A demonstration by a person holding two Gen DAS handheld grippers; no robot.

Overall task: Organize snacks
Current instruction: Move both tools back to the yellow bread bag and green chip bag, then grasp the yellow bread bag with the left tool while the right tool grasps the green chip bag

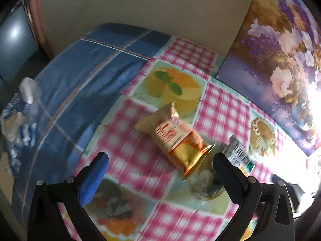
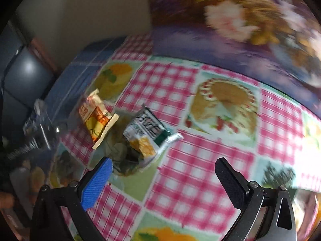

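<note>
A yellow-orange snack packet (image 1: 176, 138) lies flat on the pink-checked tablecloth (image 1: 136, 150), just ahead of my left gripper (image 1: 160, 160), which is open and holds nothing. Part of a silver-green packet (image 1: 238, 156) shows behind that gripper's right finger. In the right wrist view the same yellow-orange packet (image 2: 96, 118) lies at the left and the silver-green packet (image 2: 148, 134) beside it. My right gripper (image 2: 163, 166) hangs open above the cloth, near the silver-green packet, with nothing between its fingers.
A floral picture panel (image 1: 280, 60) leans at the back right. Blue cloth (image 1: 84, 74) covers the table's left part. Clear plastic wrappers (image 1: 22, 110) lie at the far left edge. A plain wall (image 1: 140, 6) stands behind. Bright glare (image 1: 301, 160) washes out the right side.
</note>
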